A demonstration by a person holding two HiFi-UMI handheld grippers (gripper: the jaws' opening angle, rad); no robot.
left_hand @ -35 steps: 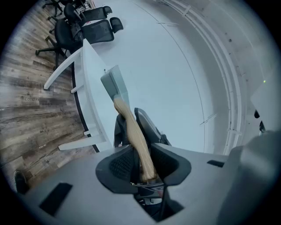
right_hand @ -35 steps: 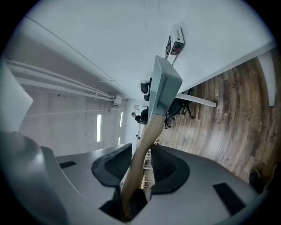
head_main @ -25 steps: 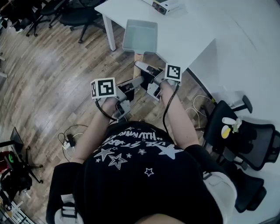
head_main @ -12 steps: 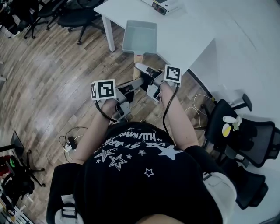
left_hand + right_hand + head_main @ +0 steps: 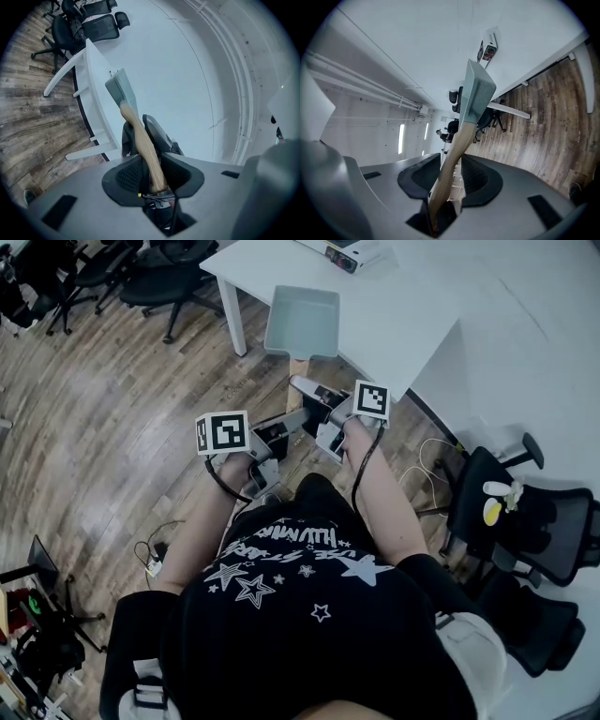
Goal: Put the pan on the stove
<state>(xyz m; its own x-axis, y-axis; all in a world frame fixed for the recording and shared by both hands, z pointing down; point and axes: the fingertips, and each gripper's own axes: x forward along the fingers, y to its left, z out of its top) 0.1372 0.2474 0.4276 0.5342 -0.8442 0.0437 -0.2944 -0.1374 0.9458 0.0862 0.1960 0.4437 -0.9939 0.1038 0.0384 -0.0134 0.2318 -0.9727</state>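
Note:
A square grey-green pan (image 5: 301, 319) with a wooden handle (image 5: 298, 366) hangs level by the front edge of the white table (image 5: 403, 306); I cannot tell whether it touches the table. Both grippers are shut on the handle. My left gripper (image 5: 286, 421) takes it from the left, and its marker cube (image 5: 221, 430) faces up. My right gripper (image 5: 309, 390) holds it from the right. In the left gripper view the handle (image 5: 140, 140) runs between the jaws of the left gripper (image 5: 152, 168) up to the pan (image 5: 121, 86). The right gripper view shows the handle (image 5: 452, 150) clamped in the right gripper (image 5: 450, 168), the pan (image 5: 477, 91) beyond.
A boxed device (image 5: 352, 251) lies on the table's far side. Black office chairs (image 5: 150, 277) stand at the upper left, another chair (image 5: 525, 531) with a yellow item at the right. Cables (image 5: 155, 554) lie on the wooden floor. No stove is in view.
The head view has shifted a little, so the floor and chairs sit slightly differently. Both grippers and the pan keep the same pose and grip.

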